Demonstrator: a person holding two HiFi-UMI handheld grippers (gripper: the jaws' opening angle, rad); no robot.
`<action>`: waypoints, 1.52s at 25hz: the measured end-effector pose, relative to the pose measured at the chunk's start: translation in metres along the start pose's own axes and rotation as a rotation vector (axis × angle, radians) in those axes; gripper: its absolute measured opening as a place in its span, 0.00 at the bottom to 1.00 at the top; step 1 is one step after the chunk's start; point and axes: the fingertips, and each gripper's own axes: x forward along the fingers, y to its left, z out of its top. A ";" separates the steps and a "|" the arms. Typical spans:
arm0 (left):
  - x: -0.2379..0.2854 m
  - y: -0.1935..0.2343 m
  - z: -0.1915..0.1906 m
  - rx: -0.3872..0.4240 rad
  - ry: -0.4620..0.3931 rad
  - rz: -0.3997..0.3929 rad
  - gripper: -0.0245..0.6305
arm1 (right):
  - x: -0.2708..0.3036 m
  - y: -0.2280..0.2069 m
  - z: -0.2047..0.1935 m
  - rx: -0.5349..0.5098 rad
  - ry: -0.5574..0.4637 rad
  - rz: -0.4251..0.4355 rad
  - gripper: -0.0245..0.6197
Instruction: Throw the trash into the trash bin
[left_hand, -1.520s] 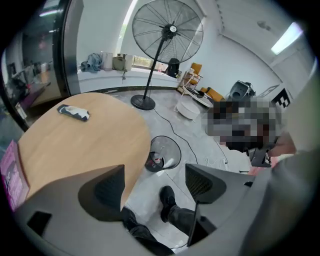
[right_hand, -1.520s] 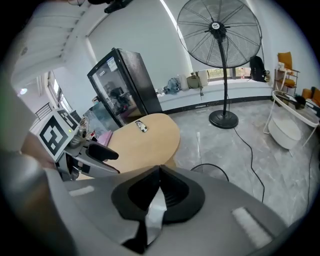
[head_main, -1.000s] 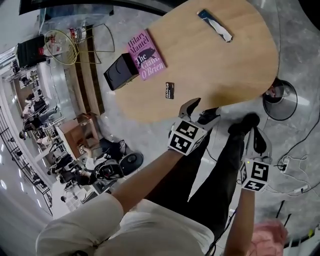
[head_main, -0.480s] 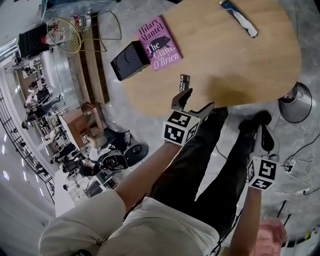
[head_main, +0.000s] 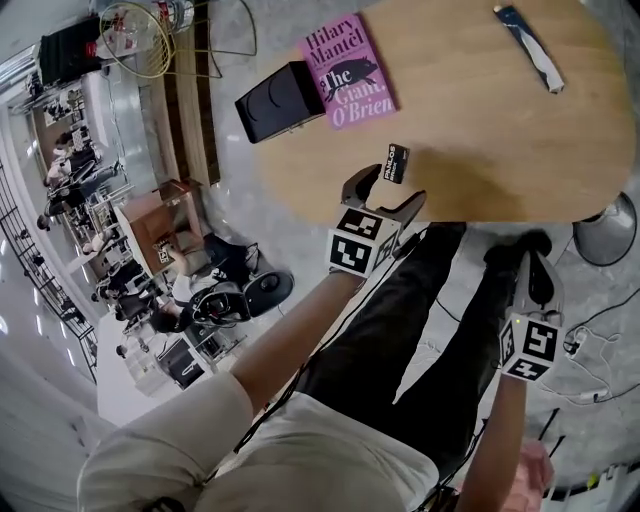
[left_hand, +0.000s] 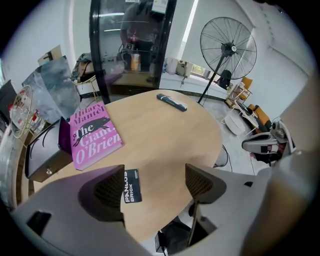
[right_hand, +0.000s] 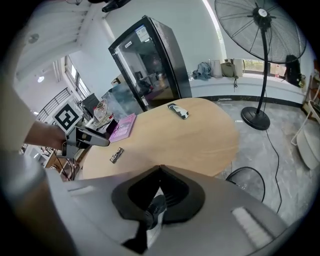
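Wooden table (head_main: 480, 130) lies under our left gripper (left_hand: 155, 186), whose jaws stand wide apart and press on nothing. A small black wrapper (left_hand: 132, 186) lies flat on the wood in the gap, close to the left jaw. Off the table's near edge, our right gripper (right_hand: 159, 169) has its jaw tips brought together and grips nothing, and our dark shoe (right_hand: 156, 211) shows behind them.

We count two grippers, one black box (head_main: 280, 102), one pink book (head_main: 348, 70) touching the box, and two wrappers. The black wrapper is a flat rectangle with white print, near the table's near edge and just beside the book. The second wrapper (head_main: 530, 47) is long, narrow, blue and white, and lies well apart at the table's right end.
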 end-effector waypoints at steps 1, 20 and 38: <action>0.001 0.005 -0.002 -0.007 0.002 0.003 0.59 | 0.003 0.003 0.002 -0.004 0.002 0.004 0.05; 0.064 0.057 -0.052 -0.006 0.139 0.037 0.59 | 0.049 0.015 0.006 -0.006 0.046 0.012 0.05; 0.085 0.057 -0.067 0.070 0.152 0.098 0.16 | 0.060 0.013 -0.008 0.041 0.041 0.001 0.05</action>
